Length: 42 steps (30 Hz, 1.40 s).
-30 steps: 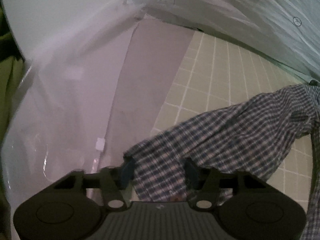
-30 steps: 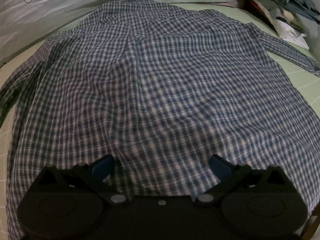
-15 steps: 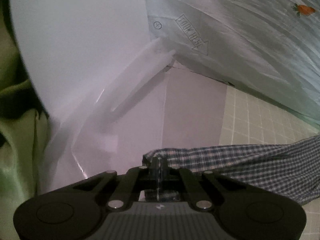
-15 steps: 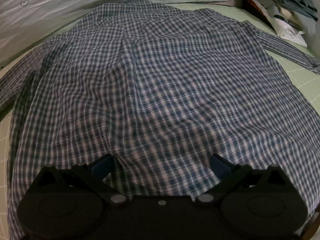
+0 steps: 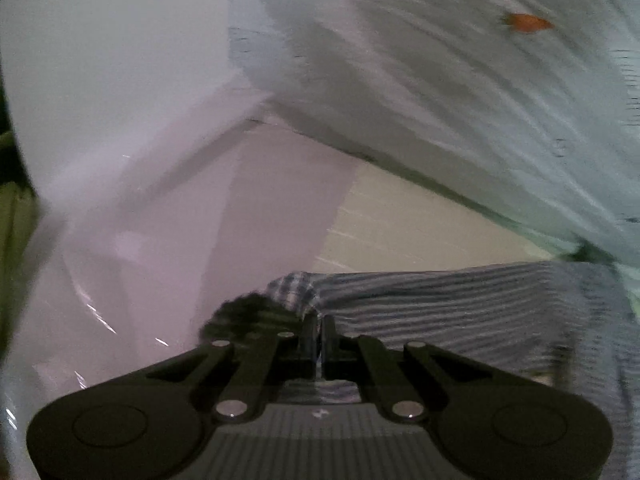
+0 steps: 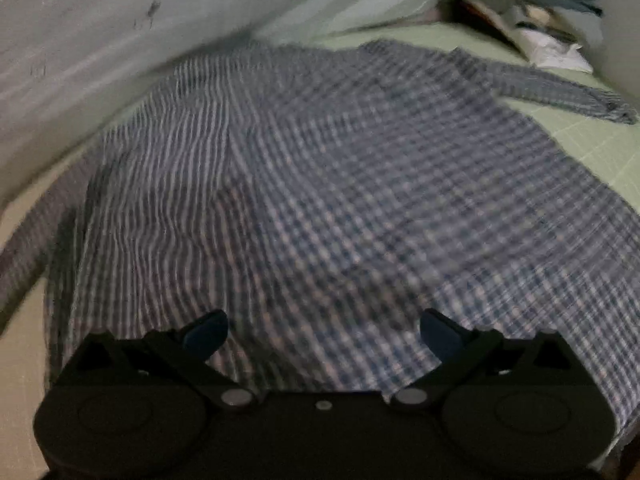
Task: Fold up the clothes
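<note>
Green bedsheet (image 6: pixel 592 148); apparently cloth-pinching left claw (image 5: pixel 319 332)

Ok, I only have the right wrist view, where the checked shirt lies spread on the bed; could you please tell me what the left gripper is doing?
Observer: The left gripper is shut on the end of a sleeve of the checked shirt.
Operator: Thank you. Is that sleeve lying flat?
Observer: No, it stretches off to the right from the grip, above the green gridded sheet.
Operator: And what lies beyond that gripper?
Observer: A pale, shiny white surface, with a green cloth at the left edge.
</note>
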Each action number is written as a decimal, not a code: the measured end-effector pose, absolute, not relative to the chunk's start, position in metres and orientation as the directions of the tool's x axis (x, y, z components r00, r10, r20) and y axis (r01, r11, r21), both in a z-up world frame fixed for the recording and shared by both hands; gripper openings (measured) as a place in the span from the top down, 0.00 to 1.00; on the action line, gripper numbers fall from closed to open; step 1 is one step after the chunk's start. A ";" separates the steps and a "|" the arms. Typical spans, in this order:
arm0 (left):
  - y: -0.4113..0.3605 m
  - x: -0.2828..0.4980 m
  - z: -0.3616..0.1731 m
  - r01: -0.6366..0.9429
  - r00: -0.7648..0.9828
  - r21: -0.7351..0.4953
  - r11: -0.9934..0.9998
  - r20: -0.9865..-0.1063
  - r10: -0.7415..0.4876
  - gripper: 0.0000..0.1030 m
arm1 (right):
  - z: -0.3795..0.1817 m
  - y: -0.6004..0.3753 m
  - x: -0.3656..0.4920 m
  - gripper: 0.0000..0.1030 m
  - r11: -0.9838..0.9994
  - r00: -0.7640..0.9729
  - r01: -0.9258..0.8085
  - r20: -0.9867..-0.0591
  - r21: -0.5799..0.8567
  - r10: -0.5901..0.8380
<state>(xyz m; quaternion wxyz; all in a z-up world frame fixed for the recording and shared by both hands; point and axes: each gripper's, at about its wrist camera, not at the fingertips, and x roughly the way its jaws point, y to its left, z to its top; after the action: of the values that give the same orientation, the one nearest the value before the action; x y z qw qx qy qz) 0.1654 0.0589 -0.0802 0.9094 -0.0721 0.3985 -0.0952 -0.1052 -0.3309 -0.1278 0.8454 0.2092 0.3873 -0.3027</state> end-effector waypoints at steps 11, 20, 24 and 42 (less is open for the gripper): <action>-0.075 0.098 -0.045 0.336 0.641 -0.254 0.907 -0.643 -0.418 0.98 | -0.112 -0.374 -0.150 0.00 0.732 0.564 0.659 -0.756 0.171 -0.332; -0.215 0.032 -0.058 0.453 0.465 -0.371 0.811 -0.678 -0.570 0.79 | -0.094 -0.450 -0.221 0.00 0.689 0.544 0.709 -0.739 0.151 -0.398; -0.222 0.008 -0.073 0.400 0.445 -0.363 0.841 -0.725 -0.525 0.27 | -0.098 -0.470 -0.233 0.00 0.679 0.527 0.720 -0.748 0.142 -0.403; -0.072 0.039 -0.105 0.088 0.462 -0.053 0.995 -0.882 -0.088 0.16 | -0.125 -0.372 -0.110 0.00 0.849 0.632 0.477 -0.760 0.228 -0.152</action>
<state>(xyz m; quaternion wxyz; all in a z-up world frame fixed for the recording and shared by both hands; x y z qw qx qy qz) 0.0387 -0.0717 -0.1046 0.8551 0.0002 0.5159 -0.0515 -0.1098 -0.3719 -0.1252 0.8788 0.2089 0.3899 -0.1789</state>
